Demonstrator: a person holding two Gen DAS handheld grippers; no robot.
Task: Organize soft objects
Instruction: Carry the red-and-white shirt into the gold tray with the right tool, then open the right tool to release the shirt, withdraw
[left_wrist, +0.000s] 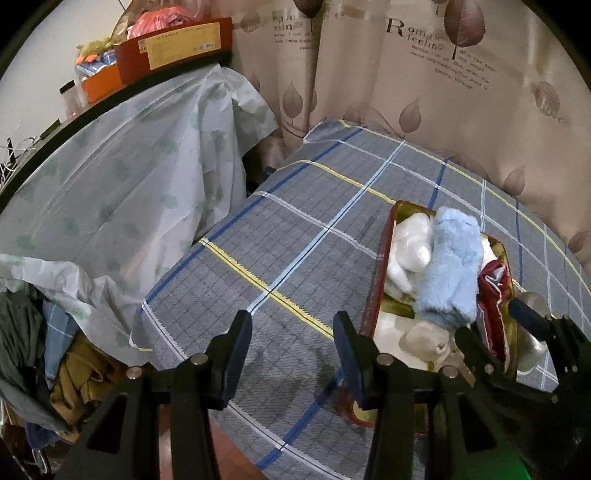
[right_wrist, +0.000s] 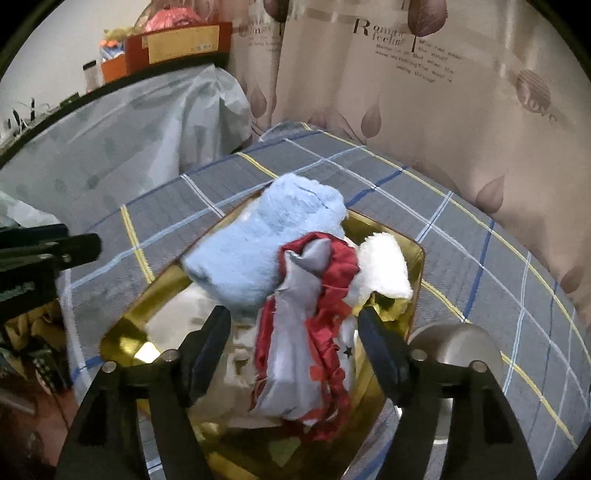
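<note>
A tin box, gold inside and red outside, stands on a grey plaid cloth. In it lie a fluffy light-blue cloth, white fluffy pieces and a crumpled red-and-grey cloth. My right gripper hangs over the box with its jaws wide. The red-and-grey cloth lies between them, and the pads do not press on it. My left gripper is open over bare plaid cloth to the left of the box, with nothing between its fingers.
A silver metal vessel stands just right of the box. A leaf-print curtain closes off the back. At left is a plastic-draped table with boxes on top. Heaped clothes lie at lower left.
</note>
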